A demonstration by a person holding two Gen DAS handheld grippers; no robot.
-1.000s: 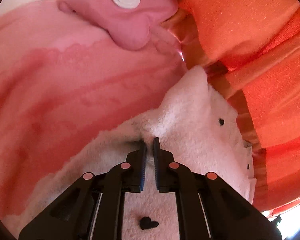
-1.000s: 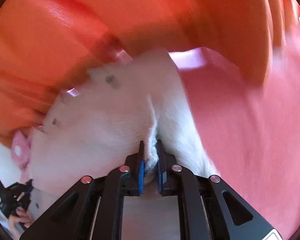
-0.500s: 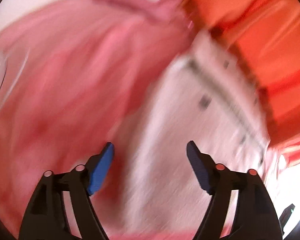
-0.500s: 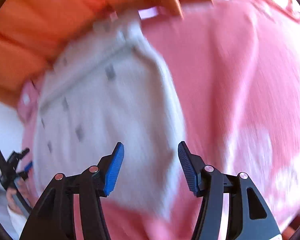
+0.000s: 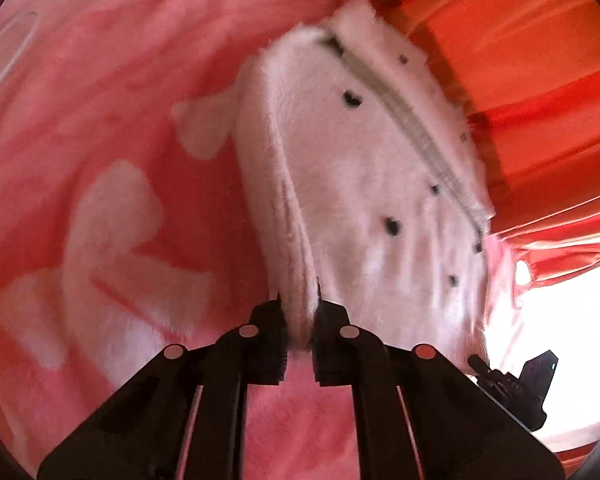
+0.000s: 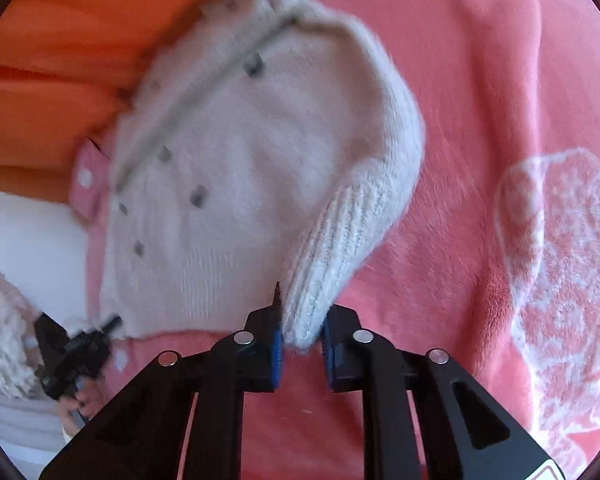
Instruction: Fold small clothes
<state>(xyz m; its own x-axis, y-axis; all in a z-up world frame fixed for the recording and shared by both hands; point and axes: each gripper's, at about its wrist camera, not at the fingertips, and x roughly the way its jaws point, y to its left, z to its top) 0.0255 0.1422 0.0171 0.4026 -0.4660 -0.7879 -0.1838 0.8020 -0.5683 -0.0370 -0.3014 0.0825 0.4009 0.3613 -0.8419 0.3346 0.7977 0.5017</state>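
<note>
A small white fuzzy sweater (image 5: pixel 372 184) with dark heart dots lies on a pink blanket (image 5: pixel 100 140). It also shows in the right wrist view (image 6: pixel 236 168). My left gripper (image 5: pixel 299 312) is shut on the sweater's folded side edge near the hem. My right gripper (image 6: pixel 302 320) is shut on the ribbed cuff of a sleeve (image 6: pixel 340 232) that lies folded along the sweater's right side. Each gripper also shows small in the other's view, the right one (image 5: pixel 512 384) and the left one (image 6: pixel 76 352).
An orange fabric wall (image 5: pixel 520 60) rises behind the sweater. A pink pillow with a white button (image 6: pixel 86 178) lies at the blanket's far corner. A white fluffy garment (image 6: pixel 4 336) lies at the left edge of the right wrist view.
Both grippers let go of the sweater, opened wide and pulled back. Now both are shut again, the left on the side edge, the right on the sleeve cuff.
</note>
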